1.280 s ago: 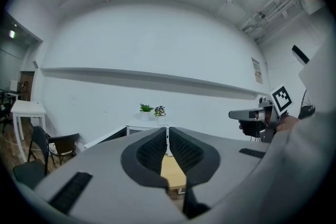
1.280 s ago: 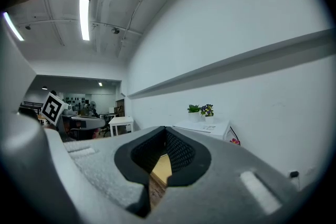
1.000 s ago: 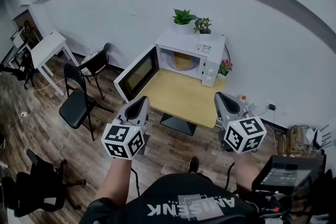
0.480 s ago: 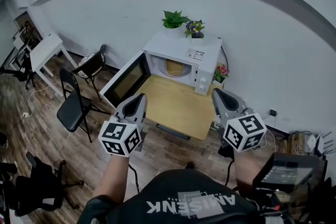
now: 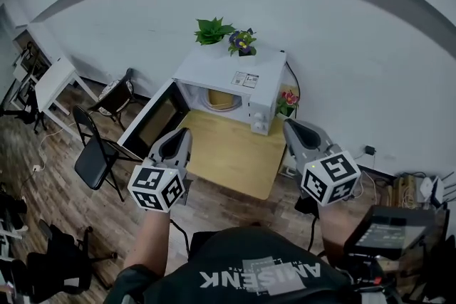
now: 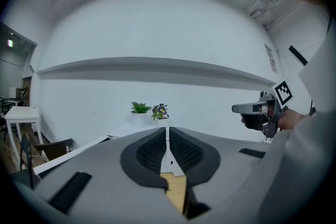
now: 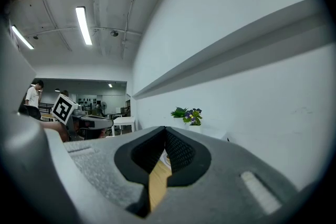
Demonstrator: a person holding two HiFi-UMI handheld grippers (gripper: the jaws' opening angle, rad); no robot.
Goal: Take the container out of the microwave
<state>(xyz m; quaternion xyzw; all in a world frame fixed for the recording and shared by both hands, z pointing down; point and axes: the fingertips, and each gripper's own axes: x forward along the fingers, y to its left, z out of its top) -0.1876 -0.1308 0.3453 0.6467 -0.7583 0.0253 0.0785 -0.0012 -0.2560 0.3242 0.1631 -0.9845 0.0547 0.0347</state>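
Observation:
The white microwave (image 5: 229,76) stands at the back of a wooden table (image 5: 231,153), its door (image 5: 152,122) swung open to the left. Inside the cavity sits a pale tan container (image 5: 221,100), only partly visible. My left gripper (image 5: 179,137) hovers at the table's near left edge, shut and empty. My right gripper (image 5: 291,129) hovers at the near right edge, also shut with nothing held. In the left gripper view the shut left gripper (image 6: 167,132) hides the microwave. The right gripper (image 7: 164,132) shows its pads together in its own view.
Two potted plants (image 5: 212,30) stand on top of the microwave, and a small flower pot (image 5: 288,99) sits beside it on the right. Black chairs (image 5: 96,153) and a white side table (image 5: 57,78) stand at the left. Cables and boxes (image 5: 402,189) lie at the right.
Both grippers have travelled forward together toward the table and microwave, which now appear closer and further left in the head view. Both stay shut.

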